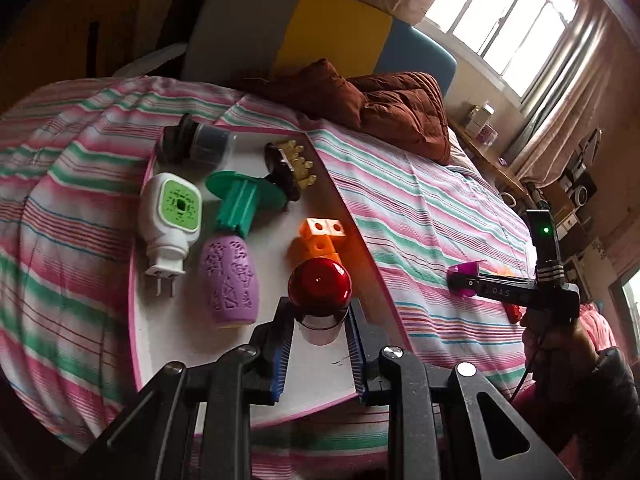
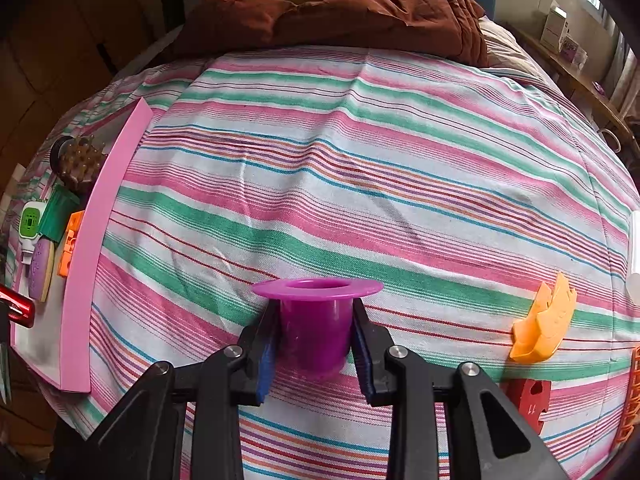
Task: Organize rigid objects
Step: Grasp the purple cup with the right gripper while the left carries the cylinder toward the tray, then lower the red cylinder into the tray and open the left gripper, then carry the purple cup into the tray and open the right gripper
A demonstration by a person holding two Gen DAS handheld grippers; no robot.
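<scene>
My left gripper (image 1: pixel 319 326) is shut on a small bottle with a red cap (image 1: pixel 319 286), held just above the white tray with a pink rim (image 1: pixel 168 344). On the tray lie a white and green plug-in device (image 1: pixel 170 216), a purple embossed bottle (image 1: pixel 231 282), a green spool (image 1: pixel 244 196), orange blocks (image 1: pixel 320 240), a gold-studded brush (image 1: pixel 294 166) and a dark jar (image 1: pixel 200 144). My right gripper (image 2: pixel 316 340) is shut on a magenta flanged cup (image 2: pixel 316 320), over the striped bedsheet (image 2: pixel 360 160); it also shows in the left wrist view (image 1: pixel 464 280).
An orange star-shaped piece (image 2: pixel 546 320), a red piece (image 2: pixel 528 400) and an orange lattice piece (image 2: pixel 632 396) lie on the sheet at the right. A brown quilt (image 2: pixel 340 8) is heaped at the head of the bed. A shelf with boxes runs under the window (image 1: pixel 500 24).
</scene>
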